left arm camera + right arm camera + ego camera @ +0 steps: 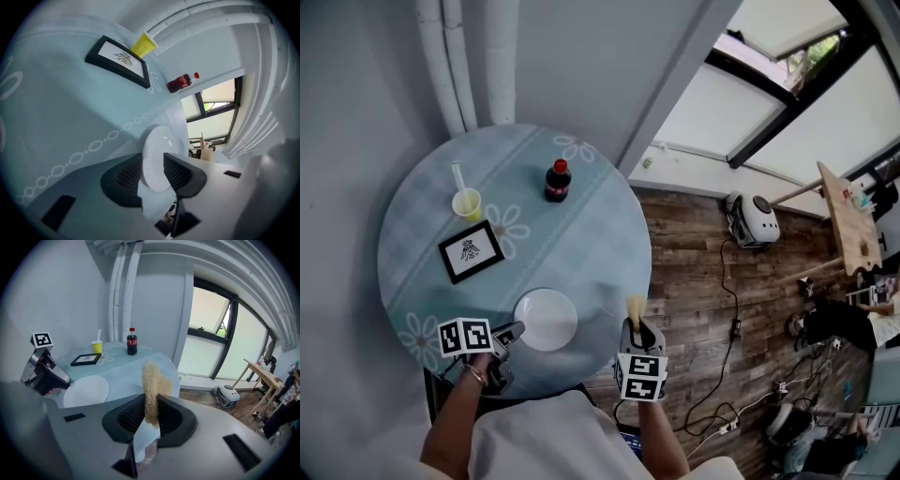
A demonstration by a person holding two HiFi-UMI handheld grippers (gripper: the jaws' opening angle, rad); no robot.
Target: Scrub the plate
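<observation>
- Your left gripper: jaws spread wide and straddling the near-left rim of the plate, pads not visibly pressing. Reads as lining up a clamp so the plate won't skate under scrubbing.
- Your right gripper: jaws pinched on a tan fibrous scrubber, which sticks up and out past the tips so the free end does the rubbing.
- The right gripper hangs off the table's near-right edge, apart from the plate; no contact yet.
- The plate lies flat at the near edge of the round table, between your two grippers.
- Farther off: picture frame, yellow cup with straw, and cola bottle, all well clear of the work zone.
- My call: pin the rim first, then bring the scrubber in from the right.
</observation>
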